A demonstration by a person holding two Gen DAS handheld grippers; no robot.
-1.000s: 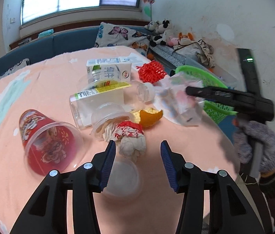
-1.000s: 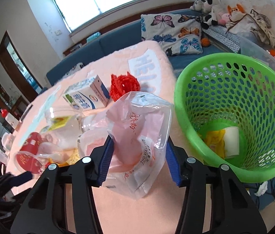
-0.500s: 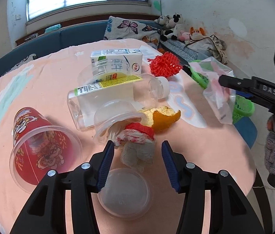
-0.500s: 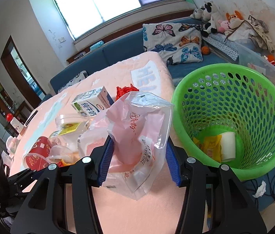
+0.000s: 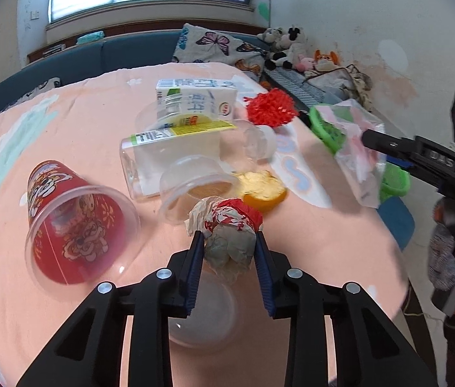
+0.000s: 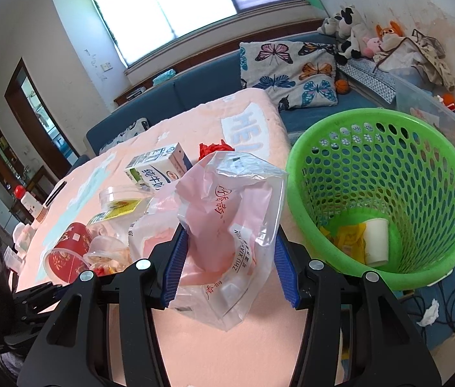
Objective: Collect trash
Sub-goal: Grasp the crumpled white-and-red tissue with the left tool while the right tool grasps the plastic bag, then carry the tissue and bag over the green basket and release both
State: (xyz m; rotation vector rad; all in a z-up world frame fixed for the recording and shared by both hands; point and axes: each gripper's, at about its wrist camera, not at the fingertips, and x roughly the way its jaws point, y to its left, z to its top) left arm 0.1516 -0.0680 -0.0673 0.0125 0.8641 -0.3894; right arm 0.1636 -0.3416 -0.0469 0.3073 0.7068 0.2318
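My left gripper [image 5: 227, 251] is shut on a crumpled red-and-white paper wrapper [image 5: 229, 232] just above the pink table [image 5: 82, 122]. My right gripper [image 6: 227, 258] is shut on a clear-and-pink plastic bag [image 6: 227, 225], held over the table edge left of the green basket [image 6: 385, 193]; the bag also shows in the left wrist view [image 5: 356, 148]. The basket holds a paper cup [image 6: 376, 242] and yellow wrappers [image 6: 350, 242].
On the table lie a red plastic cup [image 5: 72, 219], a clear bottle [image 5: 182, 148], a clear cup [image 5: 192, 190], a milk carton [image 5: 195, 96], orange peel [image 5: 263, 187], a red mesh ball [image 5: 271, 109] and a clear lid [image 5: 201, 316]. A blue sofa stands behind.
My left gripper has moved forward and closed on the crumpled wrapper. My right gripper has carried the bag a little further from the table toward the basket.
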